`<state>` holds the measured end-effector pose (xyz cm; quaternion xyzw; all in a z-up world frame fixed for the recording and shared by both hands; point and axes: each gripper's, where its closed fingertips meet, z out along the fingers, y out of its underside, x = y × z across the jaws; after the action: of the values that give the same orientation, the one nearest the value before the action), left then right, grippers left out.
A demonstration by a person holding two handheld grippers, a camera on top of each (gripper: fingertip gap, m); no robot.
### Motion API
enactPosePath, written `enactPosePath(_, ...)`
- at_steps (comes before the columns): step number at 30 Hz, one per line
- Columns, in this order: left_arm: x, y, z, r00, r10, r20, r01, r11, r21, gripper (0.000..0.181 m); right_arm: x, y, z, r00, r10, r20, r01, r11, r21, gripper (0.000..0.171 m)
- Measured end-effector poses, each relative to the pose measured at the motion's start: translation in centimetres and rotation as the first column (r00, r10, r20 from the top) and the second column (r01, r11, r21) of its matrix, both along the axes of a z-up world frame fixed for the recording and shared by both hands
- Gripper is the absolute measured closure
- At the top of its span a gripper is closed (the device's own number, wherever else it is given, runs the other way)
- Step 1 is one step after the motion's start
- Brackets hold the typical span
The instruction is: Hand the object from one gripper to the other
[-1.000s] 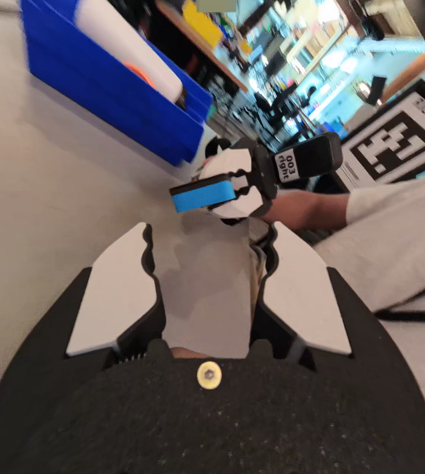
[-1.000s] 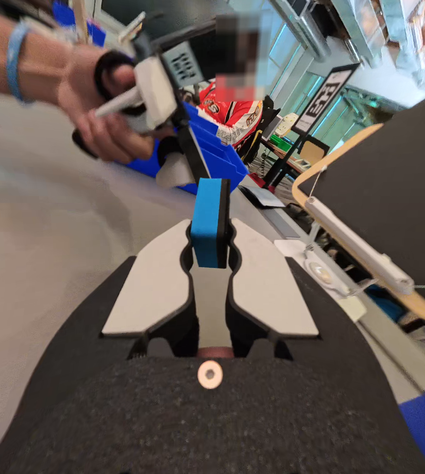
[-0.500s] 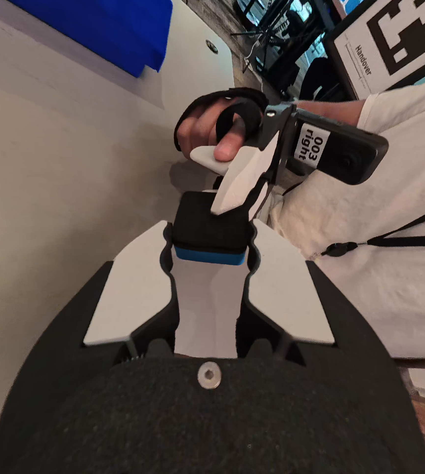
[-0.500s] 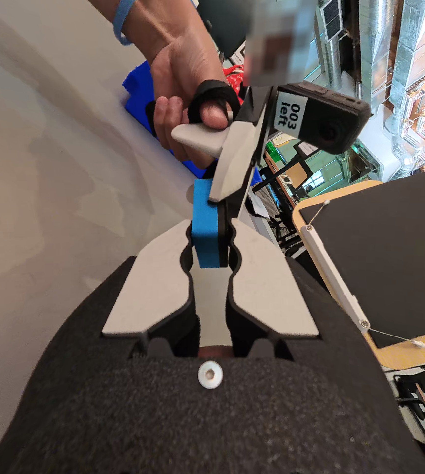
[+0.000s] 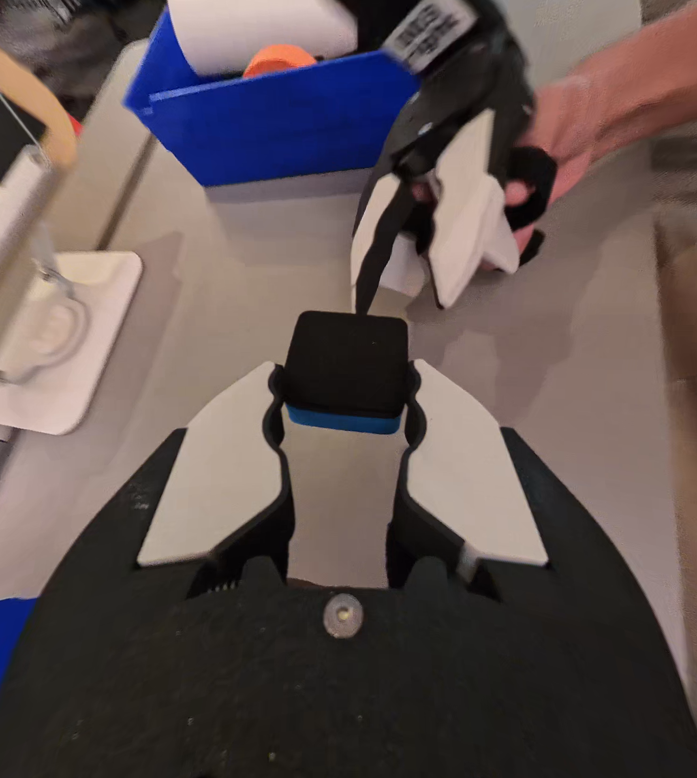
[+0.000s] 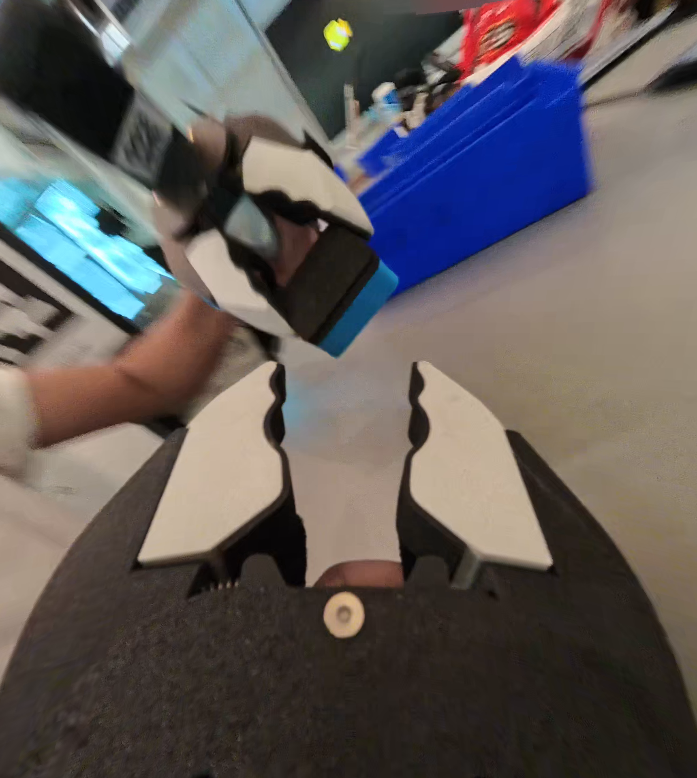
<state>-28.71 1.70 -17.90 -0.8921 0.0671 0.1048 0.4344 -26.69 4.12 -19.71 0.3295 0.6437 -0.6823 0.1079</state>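
Pale grey tabletop (image 5: 220,294) fills the setting, with a blurred workshop behind it. Above this surface, a small block (image 5: 344,370) with a black felt upper layer and a blue foam underside sits clamped between the tips of the left gripper (image 5: 343,391), whose white fingers (image 5: 229,454) press against the block's two sides; about half of the block juts out past the fingertips. In the right wrist view the same block (image 6: 338,294) shows tilted in the air, its blue layer turned down and outward, held by the left gripper (image 6: 296,261) at the end of a bare forearm (image 6: 128,379) in a white sleeve.

The right gripper (image 6: 347,379) holds nothing: its two white fingers (image 6: 464,463) stand well apart with only tabletop visible between them, and the block hangs just beyond and above their tips. Seen from the left wrist, the right gripper (image 5: 401,290) hangs just past the block's far edge, jaws parted, gripped by a hand (image 5: 557,139) through black finger loops; motion blur softens it.

Behind, a blue bin (image 5: 271,122) stands on the table with a white roll (image 5: 254,33) and an orange item (image 5: 279,63) inside. At the left edge a white flat stand (image 5: 64,337) rests near a black board with a pale wooden rim (image 5: 39,105).
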Motion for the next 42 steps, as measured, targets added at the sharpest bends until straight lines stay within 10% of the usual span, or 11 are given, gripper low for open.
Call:
enactPosePath(6, 2.8, 2.0, -1.0, 0.967, -0.085, -0.24, 0.07, 0.995, -0.072, 0.126, 0.5, -1.1, 1.7, 0.941, 0.234, 0.245, -0.126, 0.914, -0.385, 0.107)
enactPosePath(12, 3.7, 4.0, -2.2, 0.952, -0.14, -0.273, 0.112, 0.987, -0.114, 0.126, 0.9, -2.2, 1.3, 0.928, 0.291, 0.233, -0.179, 0.896, -0.407, 0.143)
enactPosePath(23, 3.6, 4.4, -2.5, 0.96, -0.09, -0.265, 0.066, 0.993, -0.101, 0.124, 0.7, -1.2, 0.7, 0.928, 0.286, 0.237, -0.18, 0.905, -0.385, 0.147)
enactPosePath(33, 3.4, -0.3, -3.7, 0.855, 0.472, 0.214, -0.512, 0.833, 0.209, 0.122, -2.8, 3.2, -1.2, 0.988, -0.123, -0.098, 0.138, 0.977, 0.162, 0.149)
enactPosePath(42, 7.1, -2.8, -5.5, 0.724, 0.5, 0.476, -0.643, 0.738, 0.203, 0.124, -4.8, 15.6, 6.6, 0.915, -0.238, -0.325, 0.397, 0.67, 0.628, 0.147)
